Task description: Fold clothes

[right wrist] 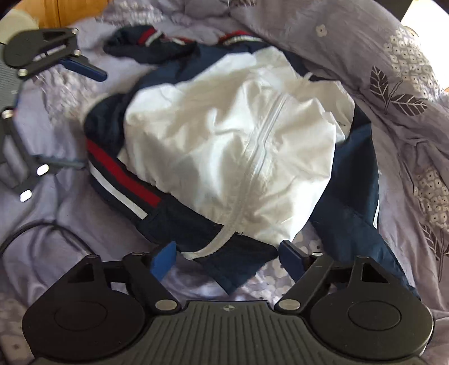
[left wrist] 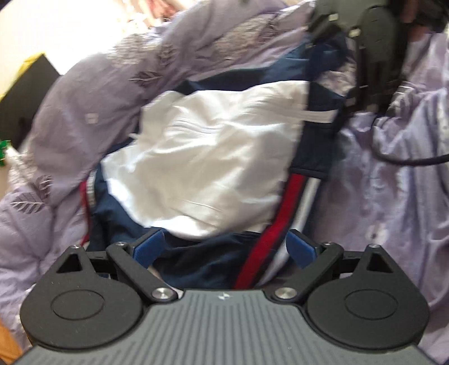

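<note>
A navy jacket (left wrist: 202,266) with a white front panel (left wrist: 213,157) and red and white sleeve stripes (left wrist: 269,247) lies crumpled on a lavender bedspread (left wrist: 393,224). My left gripper (left wrist: 224,247) hangs over its near edge, open, with the blue pads wide apart above navy cloth and the striped band. In the right wrist view the jacket (right wrist: 350,196) shows its white zipped front (right wrist: 233,146). My right gripper (right wrist: 228,258) is open, and a navy hem corner (right wrist: 238,266) lies between its pads without being pinched. The left gripper (right wrist: 92,120) shows open at the jacket's striped side.
The bedspread (right wrist: 364,70), printed with dark leaves and white flowers, is bunched up around the jacket. A black cable (right wrist: 42,230) loops over it. The right gripper's black body (left wrist: 376,50) sits beyond the jacket. A black box (left wrist: 28,84) stands at the left, and wooden furniture (right wrist: 75,11) behind the bed.
</note>
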Tool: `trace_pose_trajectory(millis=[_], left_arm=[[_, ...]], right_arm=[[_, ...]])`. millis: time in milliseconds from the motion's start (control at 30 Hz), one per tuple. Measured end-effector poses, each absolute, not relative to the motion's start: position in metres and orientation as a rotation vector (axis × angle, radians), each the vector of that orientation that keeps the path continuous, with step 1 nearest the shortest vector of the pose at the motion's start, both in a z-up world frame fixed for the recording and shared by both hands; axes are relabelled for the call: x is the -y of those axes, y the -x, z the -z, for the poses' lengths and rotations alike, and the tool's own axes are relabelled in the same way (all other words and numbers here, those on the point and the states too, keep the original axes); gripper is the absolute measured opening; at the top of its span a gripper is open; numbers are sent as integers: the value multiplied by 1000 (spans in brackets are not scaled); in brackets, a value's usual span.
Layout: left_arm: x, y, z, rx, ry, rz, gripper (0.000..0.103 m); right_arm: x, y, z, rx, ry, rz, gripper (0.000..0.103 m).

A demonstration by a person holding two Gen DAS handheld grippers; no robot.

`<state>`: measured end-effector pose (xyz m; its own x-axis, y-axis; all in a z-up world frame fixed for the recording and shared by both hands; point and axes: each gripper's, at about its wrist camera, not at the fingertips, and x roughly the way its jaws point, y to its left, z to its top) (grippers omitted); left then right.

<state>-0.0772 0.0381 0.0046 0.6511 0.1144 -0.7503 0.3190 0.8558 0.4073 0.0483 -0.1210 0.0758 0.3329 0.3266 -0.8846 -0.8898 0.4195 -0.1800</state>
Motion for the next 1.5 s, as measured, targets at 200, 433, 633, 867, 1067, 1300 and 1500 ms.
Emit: trace_pose_trajectory(millis=[200,433,633,867,1067,1300,1500], left_arm=[[-16,64,31,-912,-568,154,96],[-17,49,66,-950,-651,4,96],[-59,35,43,-902,-501,-184,74],[-103,23,-3,-782,-396,-391,71],[-143,24,-27,-752,-311,-550,72],[-158,32,-12,-811,-296,-630,72],[-158,27,-12,-816,-291,-635,72]], right_arm=[[114,-71,-76,-906,597,-824,17],[139,-82,-89,-996,467,-949,40],[155,-60,-74,-1046,609,-977,52],[144,-68,-48,-1009,479,-869,68],[124,-59,-50,-838,529,-738,70],[145,-70,-55,-916,357,-737,61],[110,-35,-40,-903,578,-850,84]])
